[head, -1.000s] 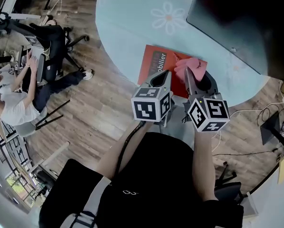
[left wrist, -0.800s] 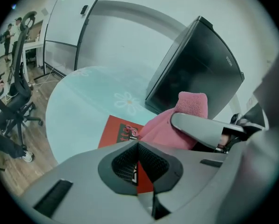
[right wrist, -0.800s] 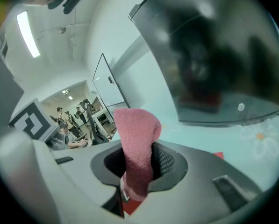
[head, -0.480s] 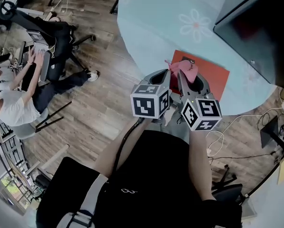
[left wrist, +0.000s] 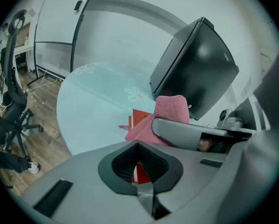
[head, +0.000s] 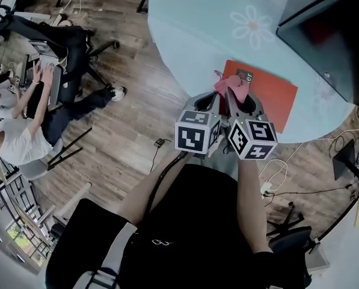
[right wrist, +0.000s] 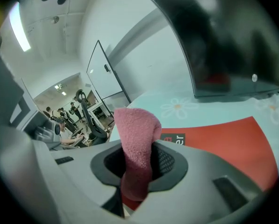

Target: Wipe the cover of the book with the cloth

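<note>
At the near edge of the pale-blue round table [head: 197, 35], the red book [head: 269, 98] lies flat, cover up. In the head view its long axis runs left to right, dipping toward the right, approx. along the table's rim. A small black label [head: 244, 75] sits at its left end, on the far side.

The right gripper [head: 238, 99] is clamped on the pink cloth [head: 234, 86], held over the book's left end just by the label. Whether the cloth touches the cover is hard to tell from the head view, since the gripper body covers that spot.

The left gripper [head: 207, 101] is just beside the right one, at the book's left edge, jaws together w/ nothing btwn them.

The right gripper view shows what the head view doesn't. The cloth [right wrist: 135, 143] stands up as a folded tongue out of the jaws of the right gripper [right wrist: 137, 171], w/ the book [right wrist: 223, 148] stretching off to the right beyond it.

The left gripper view gives the side-on look. Past the left gripper [left wrist: 140, 171], the cloth [left wrist: 169, 110] pokes above the right gripper's grey finger [left wrist: 190, 132], and a slice of book [left wrist: 140, 118] shows behind.

A black monitor [head: 329, 29] stands further back on the table.
</note>
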